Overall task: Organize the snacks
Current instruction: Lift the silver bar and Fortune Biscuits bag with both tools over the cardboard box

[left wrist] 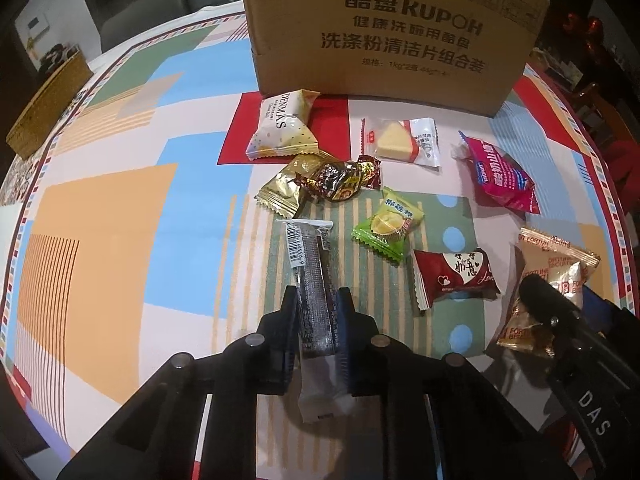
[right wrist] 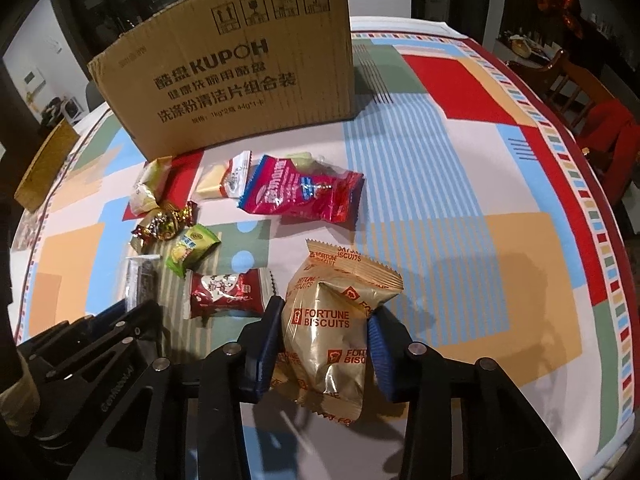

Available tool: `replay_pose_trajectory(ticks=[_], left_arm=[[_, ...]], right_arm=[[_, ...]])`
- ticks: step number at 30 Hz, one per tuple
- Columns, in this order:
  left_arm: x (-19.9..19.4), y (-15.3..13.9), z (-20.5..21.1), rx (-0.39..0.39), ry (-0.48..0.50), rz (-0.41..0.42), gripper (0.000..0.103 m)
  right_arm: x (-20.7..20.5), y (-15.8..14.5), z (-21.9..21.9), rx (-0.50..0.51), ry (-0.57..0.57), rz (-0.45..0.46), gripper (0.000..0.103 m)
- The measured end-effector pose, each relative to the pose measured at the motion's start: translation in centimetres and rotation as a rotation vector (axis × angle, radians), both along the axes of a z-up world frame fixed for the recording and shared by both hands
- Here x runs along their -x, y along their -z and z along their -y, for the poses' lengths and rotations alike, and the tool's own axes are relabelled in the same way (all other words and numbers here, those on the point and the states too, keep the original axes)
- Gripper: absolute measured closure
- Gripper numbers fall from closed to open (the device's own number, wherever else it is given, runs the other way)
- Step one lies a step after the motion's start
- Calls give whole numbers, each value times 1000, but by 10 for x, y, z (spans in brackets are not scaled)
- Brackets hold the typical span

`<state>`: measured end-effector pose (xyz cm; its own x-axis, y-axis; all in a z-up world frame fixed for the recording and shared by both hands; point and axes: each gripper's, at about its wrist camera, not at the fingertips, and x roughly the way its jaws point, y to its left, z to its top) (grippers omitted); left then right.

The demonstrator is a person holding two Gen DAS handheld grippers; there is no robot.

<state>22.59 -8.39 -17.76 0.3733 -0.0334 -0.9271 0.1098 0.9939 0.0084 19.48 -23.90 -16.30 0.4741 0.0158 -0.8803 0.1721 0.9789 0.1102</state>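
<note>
My left tongs (left wrist: 318, 300) are clamped on the dark bar (left wrist: 310, 276), a long slim packet with a barcode end; the pads pinch its near half and the rest points away from me toward the box (left wrist: 396, 32). My right tongs (right wrist: 326, 330) grip the gold biscuit pack (right wrist: 324, 332), pads pressing in on both its sides. Both packs sit near my edge of the table (right wrist: 500, 240). The other snacks lie loose between my tongs and the box: a red heart pack (left wrist: 454, 276), a green candy (left wrist: 386, 226), a brown twist candy (left wrist: 340, 180) beside a gold sachet (left wrist: 284, 190), a white pack (left wrist: 282, 126), a cheese wedge (left wrist: 400, 140) and a pink bag (right wrist: 302, 192). The box stands toward the far edge.
</note>
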Motion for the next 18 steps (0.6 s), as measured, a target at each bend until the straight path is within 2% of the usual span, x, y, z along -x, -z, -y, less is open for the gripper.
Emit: replay_pose_trajectory(ticks=[18], left_arm=[[13,-35,-14,37,17,88,85]], right_arm=[[16,-33,-6,16,-10,90,61]])
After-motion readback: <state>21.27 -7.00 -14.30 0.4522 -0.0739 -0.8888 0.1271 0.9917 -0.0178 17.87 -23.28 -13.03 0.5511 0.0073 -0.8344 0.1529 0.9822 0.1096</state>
